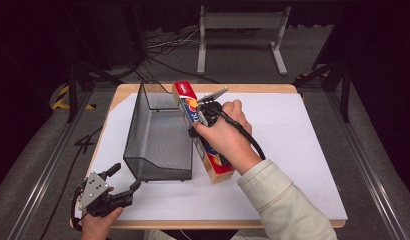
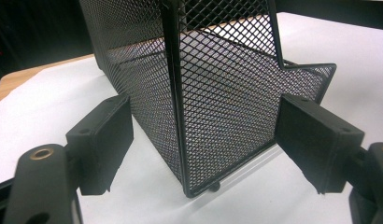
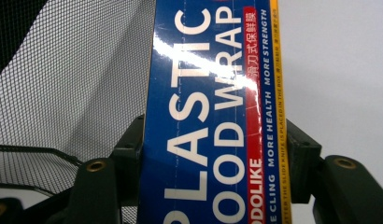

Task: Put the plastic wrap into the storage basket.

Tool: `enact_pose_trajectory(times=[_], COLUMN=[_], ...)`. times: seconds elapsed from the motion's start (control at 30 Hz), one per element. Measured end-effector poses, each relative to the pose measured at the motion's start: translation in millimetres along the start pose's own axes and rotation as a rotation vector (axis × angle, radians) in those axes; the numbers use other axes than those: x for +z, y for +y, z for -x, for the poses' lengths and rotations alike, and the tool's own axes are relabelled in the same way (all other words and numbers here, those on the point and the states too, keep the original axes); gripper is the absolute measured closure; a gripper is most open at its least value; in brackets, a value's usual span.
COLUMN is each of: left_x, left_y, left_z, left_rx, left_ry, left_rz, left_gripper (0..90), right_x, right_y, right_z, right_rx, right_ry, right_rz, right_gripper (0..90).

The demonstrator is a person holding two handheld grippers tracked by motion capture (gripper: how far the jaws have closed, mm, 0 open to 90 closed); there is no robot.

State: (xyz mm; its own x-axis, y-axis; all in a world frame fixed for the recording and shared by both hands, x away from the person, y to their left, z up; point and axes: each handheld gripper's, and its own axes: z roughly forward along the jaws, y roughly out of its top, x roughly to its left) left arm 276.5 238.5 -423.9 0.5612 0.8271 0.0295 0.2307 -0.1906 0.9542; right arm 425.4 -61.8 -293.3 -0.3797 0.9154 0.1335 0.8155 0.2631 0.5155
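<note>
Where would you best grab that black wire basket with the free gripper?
Probably by a thin mesh wall at its top rim, coming down from above. The mesh basket is open-topped and too broad to span whole. The open left gripper faces its near corner, an awkward edge. The right gripper is shut on the plastic wrap box.

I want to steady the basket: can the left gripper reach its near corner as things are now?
Probably yes: the left gripper is open, and its own view shows the mesh basket corner straight ahead between the jaws, with bare white table cover between.
</note>
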Motion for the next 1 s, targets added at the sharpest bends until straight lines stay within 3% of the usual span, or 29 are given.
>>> enact_pose_trajectory(times=[0.3, 0.57, 1.0], left_x=[2.9, 2.7, 2.0], left_y=[1.2, 1.5, 1.4], left_z=[1.2, 0.5, 0.7], left_rx=[0.006, 0.008, 0.008], left_ry=[-0.008, -0.011, -0.012], left_rz=[0.002, 0.005, 0.007], left_gripper=[20.5, 20.5, 20.5], right_x=[7.4, 18.8, 34.6], right_y=[8.6, 13.1, 11.8], right_z=[-12.6, -32.5, -46.9], right_rx=[0.006, -0.002, -0.009], right_ry=[0.007, 0.020, 0.031], right_rz=[-0.010, -0.013, -0.003], right_gripper=[40.4, 40.4, 40.4])
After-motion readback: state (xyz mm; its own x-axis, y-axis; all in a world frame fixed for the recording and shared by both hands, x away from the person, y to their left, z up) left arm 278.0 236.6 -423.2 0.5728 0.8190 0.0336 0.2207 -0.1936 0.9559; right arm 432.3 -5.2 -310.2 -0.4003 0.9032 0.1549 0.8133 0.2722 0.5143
